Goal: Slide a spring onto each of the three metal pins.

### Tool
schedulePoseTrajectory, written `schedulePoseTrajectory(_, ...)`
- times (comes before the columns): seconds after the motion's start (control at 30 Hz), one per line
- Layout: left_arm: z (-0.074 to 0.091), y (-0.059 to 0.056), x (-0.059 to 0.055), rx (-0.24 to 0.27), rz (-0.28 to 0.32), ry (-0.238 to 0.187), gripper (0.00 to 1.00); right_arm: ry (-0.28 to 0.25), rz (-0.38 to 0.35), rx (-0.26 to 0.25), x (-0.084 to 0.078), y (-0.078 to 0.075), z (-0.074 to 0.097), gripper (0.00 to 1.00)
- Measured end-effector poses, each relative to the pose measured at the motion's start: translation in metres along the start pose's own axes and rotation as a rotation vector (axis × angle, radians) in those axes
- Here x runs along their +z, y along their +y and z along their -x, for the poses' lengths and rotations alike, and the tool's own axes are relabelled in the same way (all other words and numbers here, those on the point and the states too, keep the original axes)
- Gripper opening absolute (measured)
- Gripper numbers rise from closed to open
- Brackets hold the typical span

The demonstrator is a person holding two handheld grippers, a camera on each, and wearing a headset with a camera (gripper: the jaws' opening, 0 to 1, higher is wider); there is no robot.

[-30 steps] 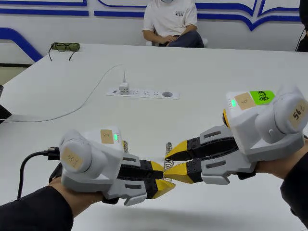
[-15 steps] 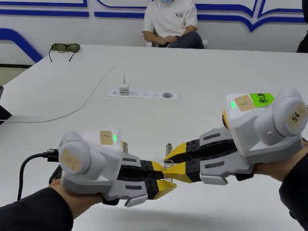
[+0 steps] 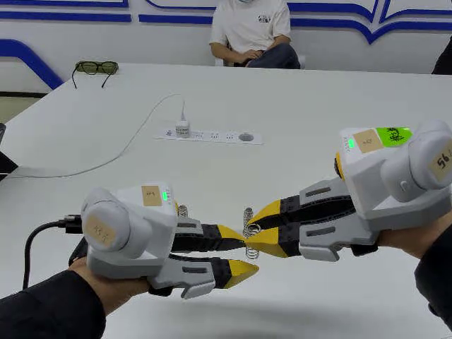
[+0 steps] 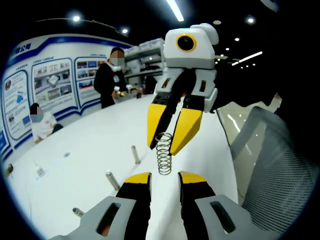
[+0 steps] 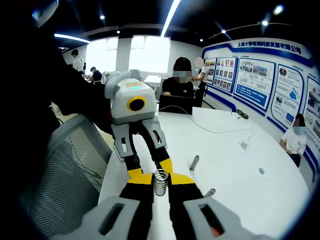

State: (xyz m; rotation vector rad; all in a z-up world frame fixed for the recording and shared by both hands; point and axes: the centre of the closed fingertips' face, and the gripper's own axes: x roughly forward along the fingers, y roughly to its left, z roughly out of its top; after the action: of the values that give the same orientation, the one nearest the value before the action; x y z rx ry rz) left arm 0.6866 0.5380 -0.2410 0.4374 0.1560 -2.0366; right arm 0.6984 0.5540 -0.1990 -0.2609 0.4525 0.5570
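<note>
Both level, tips meeting: right hand-held gripper (image 5: pixel 160 177) apparently pinches spring (image 4: pixel 164 153), left hand-held gripper (image 4: pixel 165 178) gapes

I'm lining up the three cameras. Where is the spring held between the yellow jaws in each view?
Head view: spring low centre, at the yellow jaw tips.
Left gripper view: centre, between the facing yellow jaws.
Right gripper view: lower centre, between its own jaw tips.
Shared landmark: the right hand-held gripper clamping it.

the left gripper (image 3: pixel 250 254) hides most of one pin (image 3: pixel 182 210); the top edge crops the seated person (image 3: pixel 251 32).
</note>
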Motion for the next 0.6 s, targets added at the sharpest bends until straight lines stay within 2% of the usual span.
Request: schedulePoseTrajectory(0.6,0.013,0.015,-0.004,0.052,0.04,-0.016,0.31,-0.006,-0.031,-0.09,-0.008,-0.025,0.02,0.12)
